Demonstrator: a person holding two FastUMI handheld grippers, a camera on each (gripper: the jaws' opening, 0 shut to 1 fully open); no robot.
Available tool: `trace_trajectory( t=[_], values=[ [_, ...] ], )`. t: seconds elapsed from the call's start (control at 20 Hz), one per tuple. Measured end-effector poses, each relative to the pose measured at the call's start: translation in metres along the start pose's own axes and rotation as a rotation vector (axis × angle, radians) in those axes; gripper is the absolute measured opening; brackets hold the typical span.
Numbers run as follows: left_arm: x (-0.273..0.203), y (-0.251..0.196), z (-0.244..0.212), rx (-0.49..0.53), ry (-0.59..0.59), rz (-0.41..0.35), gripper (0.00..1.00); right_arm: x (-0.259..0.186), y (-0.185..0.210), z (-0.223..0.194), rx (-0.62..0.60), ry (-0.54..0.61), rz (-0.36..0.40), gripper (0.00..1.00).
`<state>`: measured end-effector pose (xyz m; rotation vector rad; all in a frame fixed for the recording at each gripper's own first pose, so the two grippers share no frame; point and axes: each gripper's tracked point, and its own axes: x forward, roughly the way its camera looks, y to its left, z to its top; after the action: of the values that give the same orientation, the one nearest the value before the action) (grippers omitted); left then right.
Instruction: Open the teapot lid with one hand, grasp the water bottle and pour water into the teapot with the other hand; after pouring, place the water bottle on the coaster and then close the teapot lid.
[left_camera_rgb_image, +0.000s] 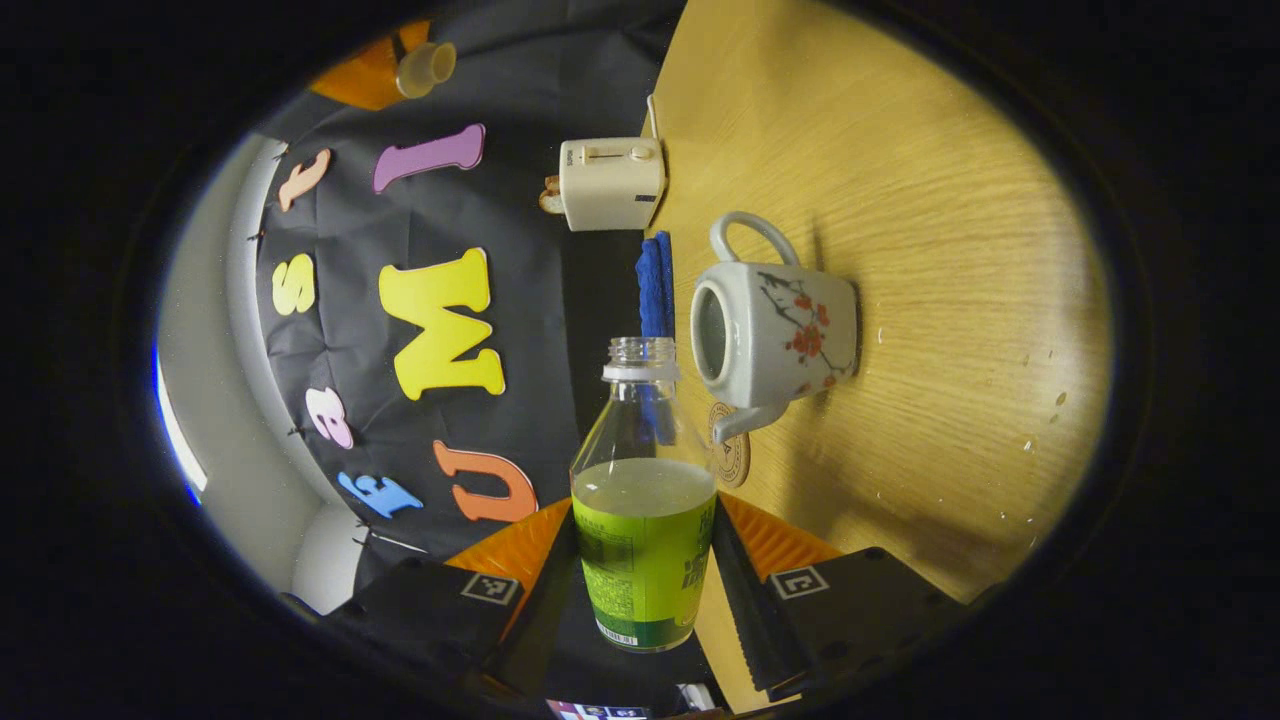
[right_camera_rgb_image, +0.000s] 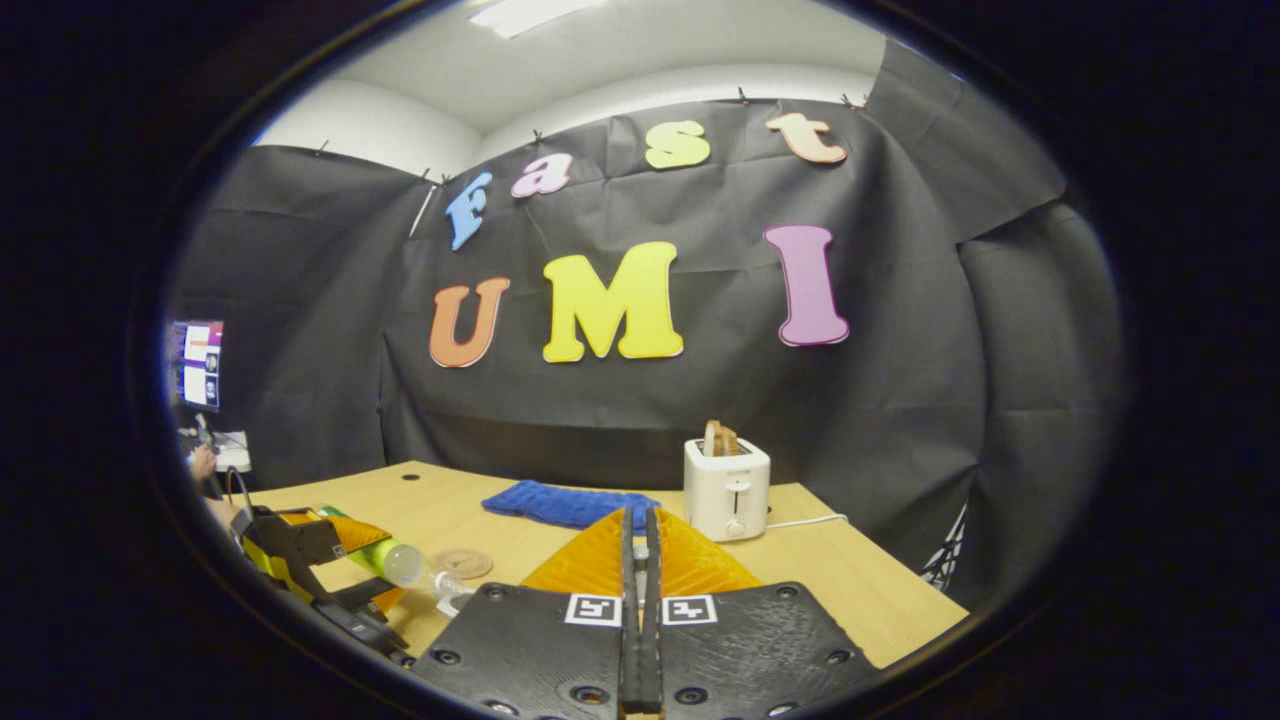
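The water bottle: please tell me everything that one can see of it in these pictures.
The water bottle is clear plastic with a green label around its lower body, no cap on its open neck, and liquid up to about the top of the label. The left gripper holds it between its two fingers, pressing on the labelled part. In the right gripper view the bottle lies tilted nearly level above the wooden table, its mouth pointing toward the white teapot, whose lid is off. No stream of water is visible.

The left gripper view is rolled sideways, close over the worktop (left_camera_rgb_image: 900, 200), facing the toaster (left_camera_rgb_image: 612, 183). The right gripper view sits level, farther back, facing that toaster (right_camera_rgb_image: 727, 488). Both share the blue cloth (left_camera_rgb_image: 655, 285) beside it.
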<state>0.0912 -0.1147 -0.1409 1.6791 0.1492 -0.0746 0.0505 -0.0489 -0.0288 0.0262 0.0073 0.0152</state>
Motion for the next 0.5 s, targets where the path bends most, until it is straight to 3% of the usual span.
trace_trajectory(
  t=[0.5],
  values=[
    [-0.002, 0.026, -0.003, 0.311, 0.02, 0.014, 0.76, 0.0, 0.005, -0.001, -0.004, 0.008, 0.006, 0.0]
  ],
)
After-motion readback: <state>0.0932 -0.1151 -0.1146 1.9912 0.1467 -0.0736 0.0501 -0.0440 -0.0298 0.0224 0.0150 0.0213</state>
